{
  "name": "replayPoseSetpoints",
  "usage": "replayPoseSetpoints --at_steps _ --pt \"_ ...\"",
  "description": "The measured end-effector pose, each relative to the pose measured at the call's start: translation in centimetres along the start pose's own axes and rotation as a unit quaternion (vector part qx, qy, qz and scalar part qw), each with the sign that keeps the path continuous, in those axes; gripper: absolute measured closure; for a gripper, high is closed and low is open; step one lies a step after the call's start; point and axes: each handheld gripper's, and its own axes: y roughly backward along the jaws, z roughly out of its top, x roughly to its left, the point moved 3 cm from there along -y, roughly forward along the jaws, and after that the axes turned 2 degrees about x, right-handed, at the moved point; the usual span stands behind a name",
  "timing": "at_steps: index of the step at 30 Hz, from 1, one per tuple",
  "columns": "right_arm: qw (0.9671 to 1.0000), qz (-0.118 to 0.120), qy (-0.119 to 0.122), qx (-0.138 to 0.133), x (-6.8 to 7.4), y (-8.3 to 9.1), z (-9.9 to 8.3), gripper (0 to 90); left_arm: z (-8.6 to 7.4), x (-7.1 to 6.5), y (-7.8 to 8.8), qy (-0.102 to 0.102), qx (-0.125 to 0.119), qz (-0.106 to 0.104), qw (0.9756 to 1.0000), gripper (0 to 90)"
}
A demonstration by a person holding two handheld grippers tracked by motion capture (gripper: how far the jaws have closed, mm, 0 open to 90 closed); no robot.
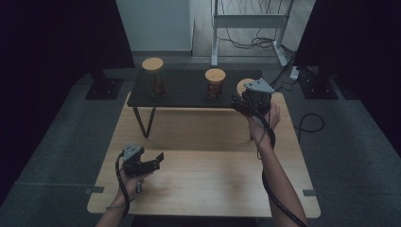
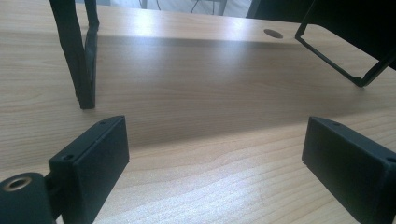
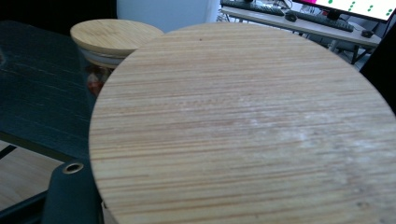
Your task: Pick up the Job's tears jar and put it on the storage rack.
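1. Two glass jars with round wooden lids stand on the dark shelf [image 1: 189,90] at the far side of your desk [image 1: 203,165]. The left jar [image 1: 155,78] is taller and has something brown inside. The middle jar [image 1: 215,84] is shorter and holds something reddish-brown. You cannot tell what the stuff is.
2. A third wooden lid [image 1: 243,85] peeks out at the right end of the shelf, just behind your right tool [image 1: 246,105]. The tool hides most of it from above.
3. In the right gripper view that big round lid [image 3: 243,126] is very close and sits right in front of the camera. It covers the jaws, so you cannot tell if your right tool is apart or clamped on the jar. Only one dark corner of the tool shows at the bottom left.
4. Behind the big lid, far and to the left, you can see the middle jar's lid [image 3: 114,35] and a bit of the red stuff under it.
5. Your left tool [image 1: 153,161] is low over the near left part of the desk, well apart from the jars. Its jaws are wide apart with bare wood between them, and they hold nothing.
6. In the left gripper view the shelf's black legs [image 2: 79,56] stand on the desk ahead.
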Motion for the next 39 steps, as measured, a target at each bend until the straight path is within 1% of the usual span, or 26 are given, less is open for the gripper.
replayPoseSetpoints --at_steps 11,20,30,39 --pt "1.0000 0.001 -0.003 -0.001 -0.6 -1.5 0.0 25.1 -0.1 0.2 -0.1 0.002 0.003 0.003 1.0000 6.9" --pt "1.0000 -0.002 -0.001 0.000 -0.7 -2.7 0.0 25.1 -0.1 0.4 -0.3 0.003 0.005 0.006 1.0000 6.9" --pt "1.0000 -0.007 0.005 0.000 -0.7 -3.5 0.2 25.1 -0.1 0.4 -0.3 0.003 0.006 0.008 0.9999 6.9" --pt "0.9999 -0.010 0.003 0.003 -0.6 -4.5 0.3 25.1 -0.1 0.5 -0.2 0.004 0.003 0.009 1.0000 6.9"
